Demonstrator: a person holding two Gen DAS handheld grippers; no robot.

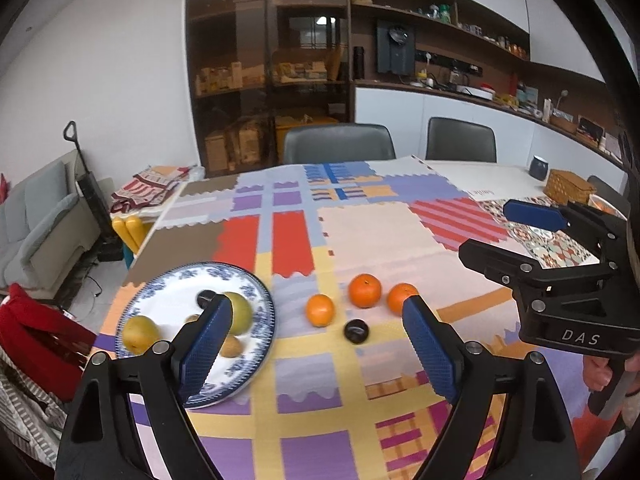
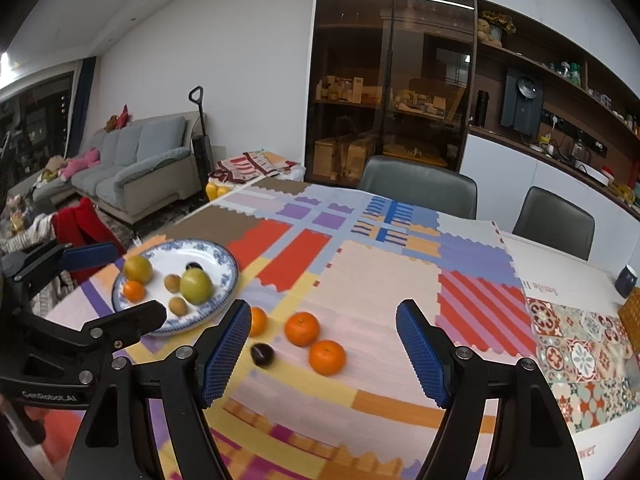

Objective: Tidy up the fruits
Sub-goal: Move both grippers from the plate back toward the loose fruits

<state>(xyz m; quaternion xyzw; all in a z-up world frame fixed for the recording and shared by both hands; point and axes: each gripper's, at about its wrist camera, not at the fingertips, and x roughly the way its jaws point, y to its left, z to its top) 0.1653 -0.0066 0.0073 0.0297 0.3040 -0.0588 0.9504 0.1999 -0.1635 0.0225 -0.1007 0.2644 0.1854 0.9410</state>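
Note:
A blue-and-white plate (image 2: 224,256) (image 1: 168,280) on the patchwork cloth holds two pears (image 2: 195,286), two kiwis (image 2: 173,282), a small orange (image 2: 133,291) and a dark plum (image 2: 193,266). Three oranges (image 2: 302,328) (image 1: 364,290) and a dark plum (image 2: 262,354) (image 1: 356,331) lie on the cloth right of the plate. My left gripper (image 1: 316,344) is open and empty, above the cloth near the plate. My right gripper (image 2: 324,352) is open and empty, above the loose oranges; it also shows in the left wrist view (image 1: 516,232).
Two grey chairs (image 2: 420,188) stand at the table's far side. A woven basket (image 1: 570,186) and a dark mug (image 1: 538,167) sit at the far right. A sofa (image 2: 132,160) and a red garment (image 1: 36,340) lie left of the table.

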